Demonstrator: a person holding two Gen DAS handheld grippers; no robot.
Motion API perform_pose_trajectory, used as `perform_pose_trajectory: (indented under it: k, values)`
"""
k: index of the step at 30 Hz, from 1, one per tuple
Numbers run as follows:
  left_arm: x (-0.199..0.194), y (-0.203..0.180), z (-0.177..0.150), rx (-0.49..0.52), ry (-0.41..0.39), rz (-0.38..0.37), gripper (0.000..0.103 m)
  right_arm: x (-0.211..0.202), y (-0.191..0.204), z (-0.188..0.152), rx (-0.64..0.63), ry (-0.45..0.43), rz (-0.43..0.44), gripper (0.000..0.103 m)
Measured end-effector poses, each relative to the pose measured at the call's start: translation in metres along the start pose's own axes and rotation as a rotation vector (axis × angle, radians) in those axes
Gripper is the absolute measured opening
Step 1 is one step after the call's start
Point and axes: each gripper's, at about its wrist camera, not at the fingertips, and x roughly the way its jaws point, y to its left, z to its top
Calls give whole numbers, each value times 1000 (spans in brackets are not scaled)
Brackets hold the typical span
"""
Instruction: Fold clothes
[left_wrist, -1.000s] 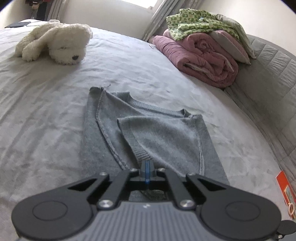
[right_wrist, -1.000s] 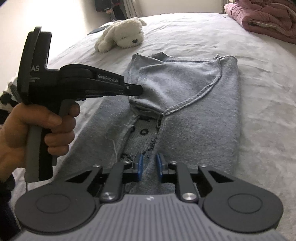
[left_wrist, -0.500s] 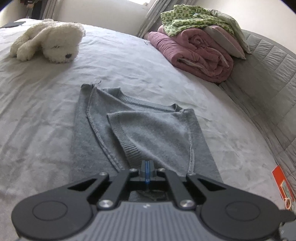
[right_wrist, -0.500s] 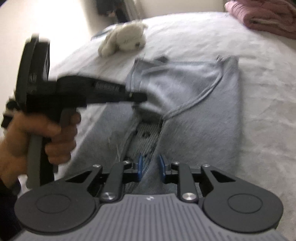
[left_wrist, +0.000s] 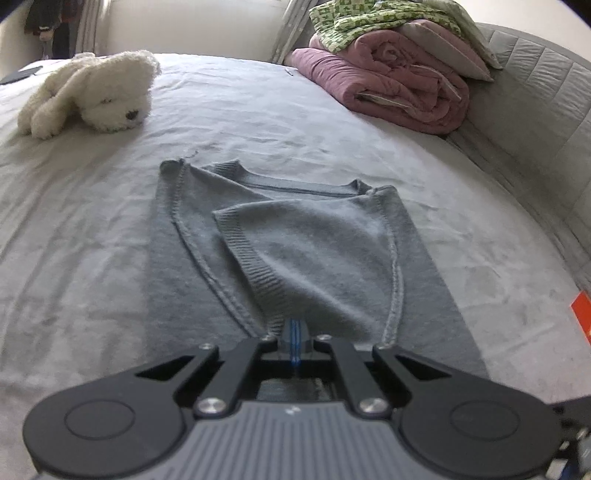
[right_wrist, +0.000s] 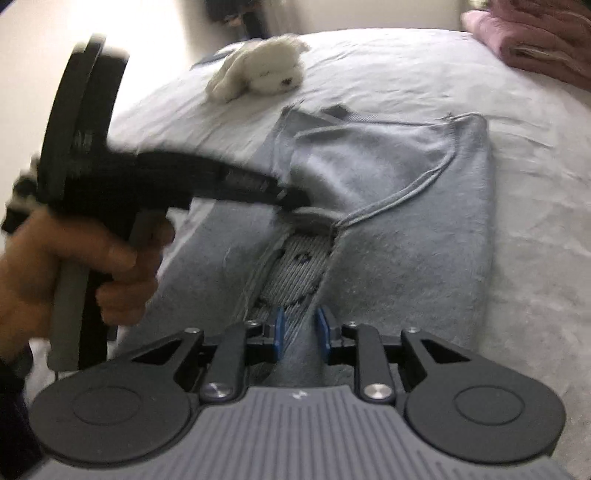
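Observation:
A grey knit sweater (left_wrist: 295, 258) lies on the bed, both sleeves folded in over its body. My left gripper (left_wrist: 293, 330) is shut on the ribbed cuff end of the folded sleeve and holds it just above the sweater. In the right wrist view the left gripper (right_wrist: 295, 197) comes in from the left, pinching that cuff. My right gripper (right_wrist: 300, 332) has its blue pads a little apart around a bunched fold of the sweater (right_wrist: 406, 229) near its lower part.
A white plush dog (left_wrist: 92, 92) lies at the far left of the bed. A pink rolled duvet with green cloth on top (left_wrist: 388, 74) sits at the far right by the grey headboard (left_wrist: 535, 110). An orange card (left_wrist: 581, 317) lies at the right edge.
Both grippers have shifted slightly over the sweater, the left one carrying the cuff. The right gripper's pads have spread a little wider.

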Motion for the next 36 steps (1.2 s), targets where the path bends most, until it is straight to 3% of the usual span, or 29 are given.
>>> perform_pose_trajectory:
  k: [4,11,17,20,27,30,36]
  values:
    - [0,2,1,0,-1,6,0,-3,-16,3,71,-23,-67,26]
    - [3,1,-2,12,1,16,0,2,-6,-2,43,35,-30,26]
    - [1,5,-1,-4,5,19,1,-9,-18,5,99,-18,-46,26]
    - [1,5,-1,-2,5,27,1,-2,-25,2,121,47,-62,24]
    - [-1,3,0,7,6,27,1,-12,-21,2,109,13,-71,26]
    - [-1,1,0,17,11,28,1,-7,-27,-1,130,60,-85,24]
    - [-2,2,-1,17,12,33,1,-10,-28,-1,149,67,-68,24]
